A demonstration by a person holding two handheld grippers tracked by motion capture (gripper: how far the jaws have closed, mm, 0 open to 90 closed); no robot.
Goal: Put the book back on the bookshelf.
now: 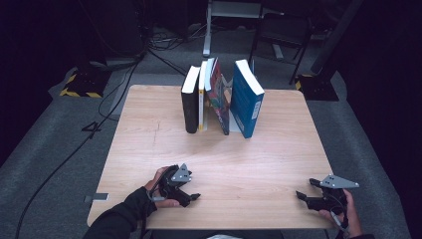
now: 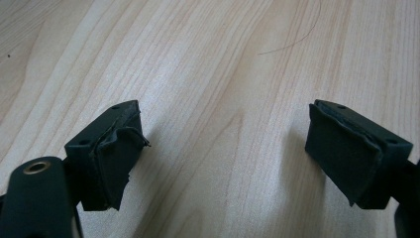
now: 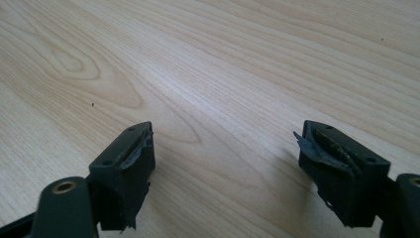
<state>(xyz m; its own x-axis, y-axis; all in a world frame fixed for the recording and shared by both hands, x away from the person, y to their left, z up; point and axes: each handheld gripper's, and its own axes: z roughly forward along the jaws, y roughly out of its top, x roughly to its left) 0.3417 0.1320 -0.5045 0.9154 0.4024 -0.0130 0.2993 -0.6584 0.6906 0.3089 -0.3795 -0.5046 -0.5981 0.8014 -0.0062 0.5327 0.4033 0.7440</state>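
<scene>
We found both tongs resting low at the near edge of the desk [image 1: 149,129], well apart from each other. The left tongs [image 1: 191,197] lay near the middle of that edge, a little to its left, held in a hand [image 1: 160,191] with a dark sleeve, and their jaws stood wide apart over bare wood with nothing between them. The right tongs [image 1: 302,195] sat close to the near right corner, jaws likewise spread and holding nothing. The books stood upright in a row at the middle of the far edge: a black book [image 1: 189,99], a thin yellow-spined book [image 1: 202,97] touching it, a colourful book [image 1: 219,94] leaning, and a blue book [image 1: 246,99] a little apart at the right.
</scene>
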